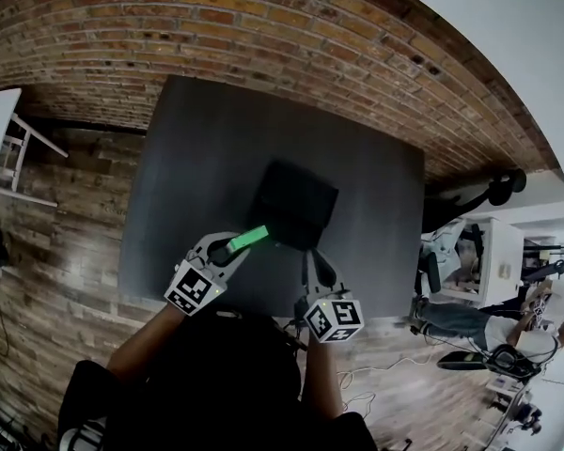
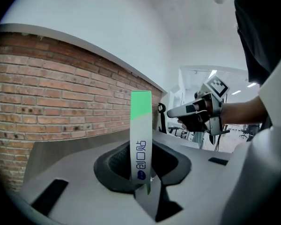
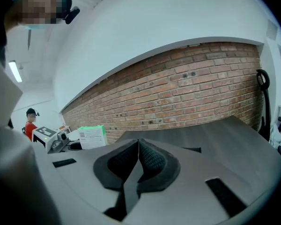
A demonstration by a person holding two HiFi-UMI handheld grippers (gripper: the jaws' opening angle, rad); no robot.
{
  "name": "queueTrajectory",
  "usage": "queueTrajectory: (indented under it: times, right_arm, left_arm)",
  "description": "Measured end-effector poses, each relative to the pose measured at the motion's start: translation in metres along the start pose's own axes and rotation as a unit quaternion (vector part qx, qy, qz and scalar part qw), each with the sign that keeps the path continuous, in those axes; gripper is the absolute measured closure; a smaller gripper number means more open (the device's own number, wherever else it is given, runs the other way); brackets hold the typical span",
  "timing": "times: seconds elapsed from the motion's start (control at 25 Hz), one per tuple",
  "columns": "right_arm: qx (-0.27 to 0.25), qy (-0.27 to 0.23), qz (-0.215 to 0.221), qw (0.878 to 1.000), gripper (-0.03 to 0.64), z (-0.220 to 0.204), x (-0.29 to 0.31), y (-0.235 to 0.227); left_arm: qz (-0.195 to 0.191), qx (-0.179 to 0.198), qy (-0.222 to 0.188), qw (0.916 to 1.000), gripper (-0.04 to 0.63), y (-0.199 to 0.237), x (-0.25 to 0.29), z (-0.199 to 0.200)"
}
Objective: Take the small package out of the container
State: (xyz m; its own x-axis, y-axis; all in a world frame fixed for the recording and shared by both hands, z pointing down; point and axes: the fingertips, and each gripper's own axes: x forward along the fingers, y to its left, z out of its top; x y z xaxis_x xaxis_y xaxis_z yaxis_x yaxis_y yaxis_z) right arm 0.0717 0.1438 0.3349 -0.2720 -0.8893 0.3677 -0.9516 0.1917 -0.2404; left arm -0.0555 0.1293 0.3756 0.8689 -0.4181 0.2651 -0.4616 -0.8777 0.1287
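A black soft container sits in the middle of the dark grey table. My left gripper is just off the container's near left corner, shut on a small green and white package. In the left gripper view the package stands upright between the jaws of my left gripper. My right gripper hangs at the container's near edge. Its jaws are pressed together with nothing visible between them. From the right gripper view the package shows at the left.
A brick wall runs behind the table. The floor is wood planks. A white table and chair stand at the far left. At the right are office chairs, equipment and a seated person.
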Motion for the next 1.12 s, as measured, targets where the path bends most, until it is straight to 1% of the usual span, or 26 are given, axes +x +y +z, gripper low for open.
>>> queueTrajectory:
  times: [0.28,0.4,0.52,0.68,0.8,0.92,1.12]
  right_arm:
    - [0.015,-0.032,-0.014,0.999,0.592,-0.005,-0.024,-0.022]
    - [0.014,-0.049,-0.021,0.998,0.592,-0.004,-0.040,-0.030]
    - [0.023,-0.060,-0.020,0.998,0.592,-0.005,-0.052,-0.036]
    - [0.031,-0.064,-0.013,0.997,0.592,-0.011,-0.063,-0.042]
    - [0.039,-0.066,-0.011,0.997,0.592,-0.015,-0.069,-0.047]
    - [0.041,-0.067,-0.015,0.997,0.592,-0.018,-0.073,-0.052]
    - [0.042,-0.065,-0.013,0.997,0.592,-0.023,-0.078,-0.062]
  left_arm:
    - [0.056,-0.013,-0.025,0.9980,0.488,-0.016,0.003,0.012]
    - [0.078,-0.029,-0.032,0.9960,0.488,-0.024,0.003,0.018]
    - [0.098,-0.040,-0.042,0.9935,0.488,-0.034,0.005,0.023]
    - [0.121,-0.033,-0.057,0.9905,0.488,-0.052,0.004,0.030]
    - [0.131,-0.027,-0.062,0.9891,0.488,-0.061,0.004,0.033]
    - [0.137,-0.032,-0.061,0.9881,0.488,-0.069,0.007,0.029]
    - [0.122,-0.038,-0.049,0.9906,0.488,-0.089,0.022,0.021]
